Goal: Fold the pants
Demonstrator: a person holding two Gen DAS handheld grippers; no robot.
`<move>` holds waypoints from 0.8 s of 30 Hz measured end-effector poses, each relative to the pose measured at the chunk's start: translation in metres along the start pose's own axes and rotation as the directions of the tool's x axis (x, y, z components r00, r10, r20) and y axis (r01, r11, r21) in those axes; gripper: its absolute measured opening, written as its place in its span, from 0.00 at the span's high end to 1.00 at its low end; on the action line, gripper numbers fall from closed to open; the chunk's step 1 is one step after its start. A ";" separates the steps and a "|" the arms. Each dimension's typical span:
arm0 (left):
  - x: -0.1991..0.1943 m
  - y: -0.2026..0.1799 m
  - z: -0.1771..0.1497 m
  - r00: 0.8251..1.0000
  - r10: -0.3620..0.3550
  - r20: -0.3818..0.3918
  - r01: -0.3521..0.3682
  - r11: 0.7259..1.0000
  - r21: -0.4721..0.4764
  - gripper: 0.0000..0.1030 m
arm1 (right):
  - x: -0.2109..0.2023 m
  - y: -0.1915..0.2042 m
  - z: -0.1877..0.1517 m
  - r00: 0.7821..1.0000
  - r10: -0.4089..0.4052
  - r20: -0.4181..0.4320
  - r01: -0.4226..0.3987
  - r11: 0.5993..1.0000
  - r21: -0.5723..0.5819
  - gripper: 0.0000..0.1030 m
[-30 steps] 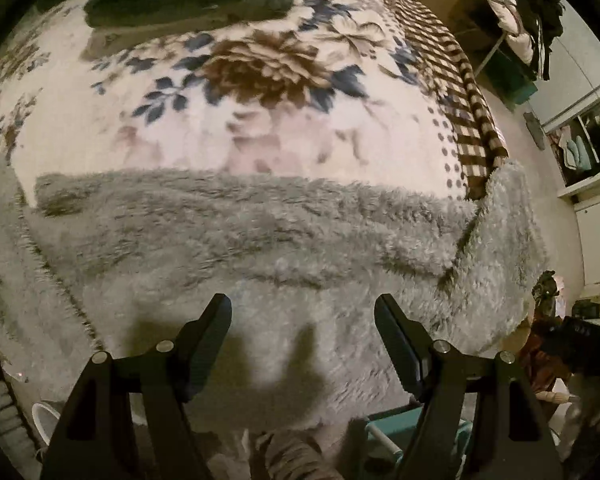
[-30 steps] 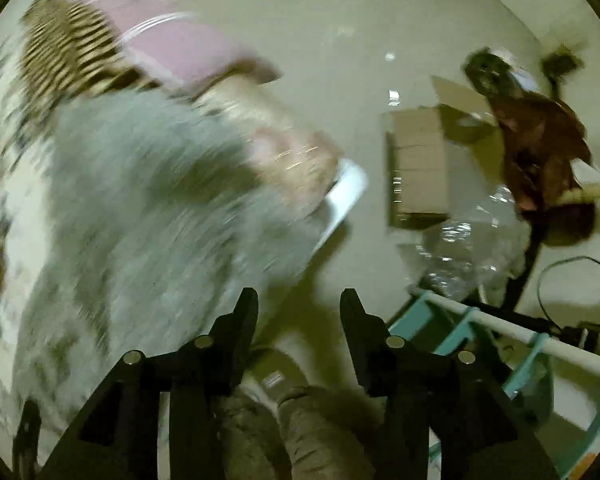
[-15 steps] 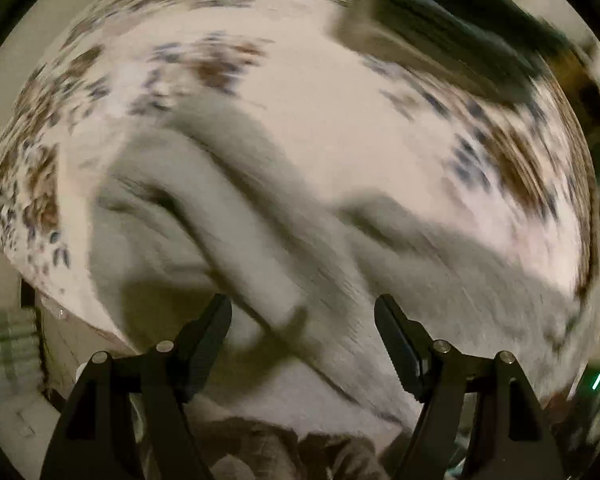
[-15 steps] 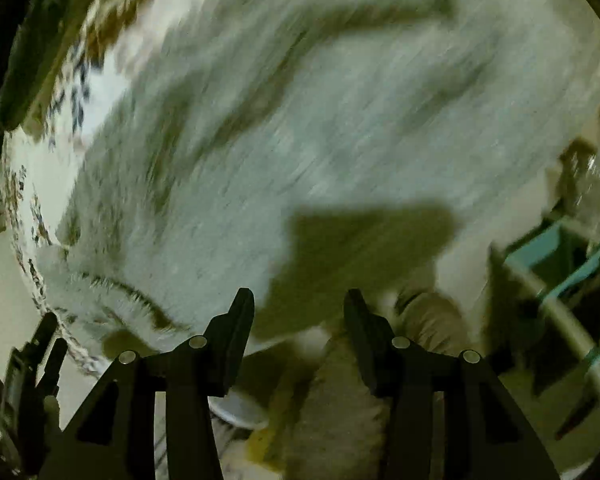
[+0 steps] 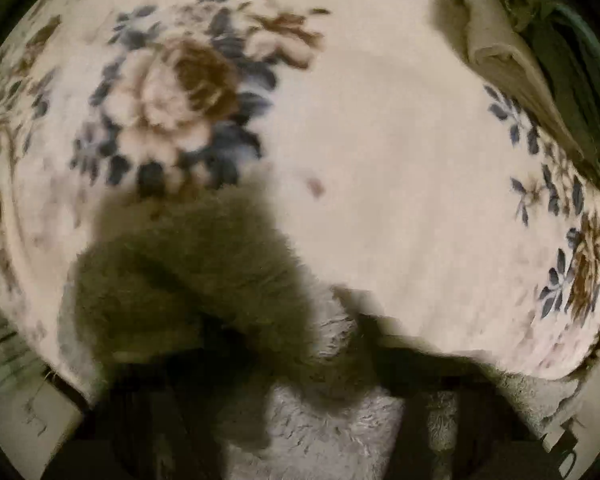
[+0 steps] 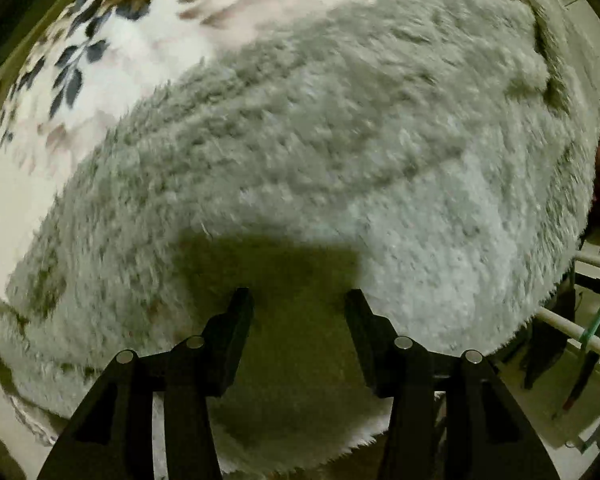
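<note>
The fluffy grey pants (image 6: 340, 140) lie spread on the floral blanket (image 6: 112, 52) and fill most of the right wrist view. My right gripper (image 6: 298, 302) is open, low over the pants near their front edge, with nothing between its fingers. In the left wrist view one end of the pants (image 5: 332, 420) lies at the bottom, partly in dark shadow. My left gripper (image 5: 288, 336) is blurred and dark just above that end; I cannot tell whether it is open or shut.
The floral blanket (image 5: 380, 140) covers the bed. Folded beige and dark green cloth (image 5: 512, 48) lies at its far right. The bed edge, a white rail (image 6: 572, 332) and the floor are at the right of the right wrist view.
Both grippers have swung over the bed and dropped close to the pants. The left view has moved from the long pant leg to one end of it; the right now faces the pants.
</note>
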State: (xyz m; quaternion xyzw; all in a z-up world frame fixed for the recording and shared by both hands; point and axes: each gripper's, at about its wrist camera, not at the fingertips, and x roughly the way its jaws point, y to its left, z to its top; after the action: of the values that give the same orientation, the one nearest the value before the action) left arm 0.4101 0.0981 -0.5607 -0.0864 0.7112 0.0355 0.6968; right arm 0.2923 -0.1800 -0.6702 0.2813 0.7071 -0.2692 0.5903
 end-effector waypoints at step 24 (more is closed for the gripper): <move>-0.053 0.210 -0.220 0.962 -0.206 0.180 0.266 0.861 -0.434 0.31 | -0.059 -0.015 -0.161 0.998 0.064 -0.013 -0.066 0.971 -0.230 0.39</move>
State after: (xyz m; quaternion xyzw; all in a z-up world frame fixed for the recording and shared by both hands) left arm 0.1583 0.2709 -0.5169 -0.3309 0.6211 0.1204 0.7002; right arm 0.1799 -0.0807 -0.5861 0.2347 0.7254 -0.1653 0.6256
